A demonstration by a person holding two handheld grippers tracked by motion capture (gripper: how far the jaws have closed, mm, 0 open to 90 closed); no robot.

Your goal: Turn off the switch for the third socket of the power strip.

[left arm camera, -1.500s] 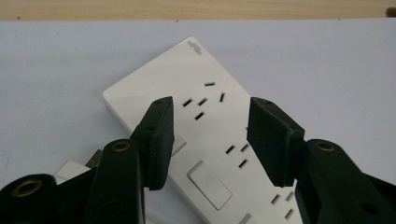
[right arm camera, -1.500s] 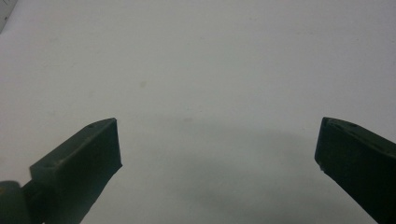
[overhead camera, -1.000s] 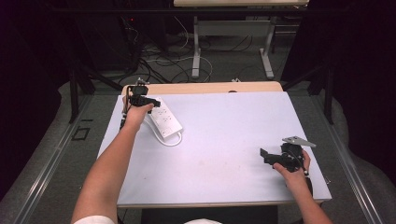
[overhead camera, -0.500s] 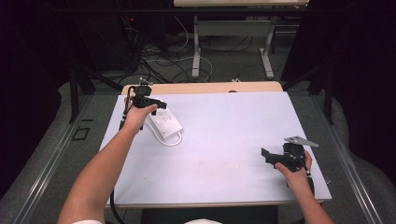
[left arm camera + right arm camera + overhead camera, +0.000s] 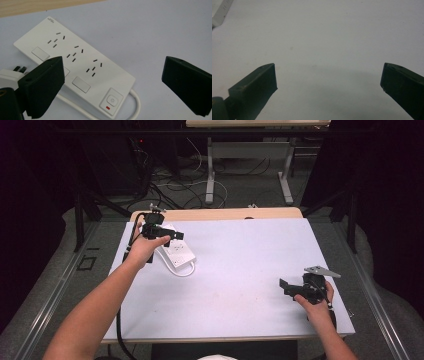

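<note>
Upper left of the high view, my left gripper (image 5: 172,235) hovers, jaws wide, over the white plastic power strip (image 5: 75,65), its label unreadable. Lower right, my right gripper (image 5: 286,287) gapes empty above the table (image 5: 240,270).

The power strip (image 5: 175,251) lay on the table (image 5: 240,270) at its far left; the left gripper (image 5: 167,234) hung over it, the right gripper (image 5: 290,287) near the right edge.

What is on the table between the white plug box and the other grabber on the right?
Nothing. In the high view, only bare white table stretches between the power strip and the right gripper. The right gripper view shows the same bare surface ahead.
</note>
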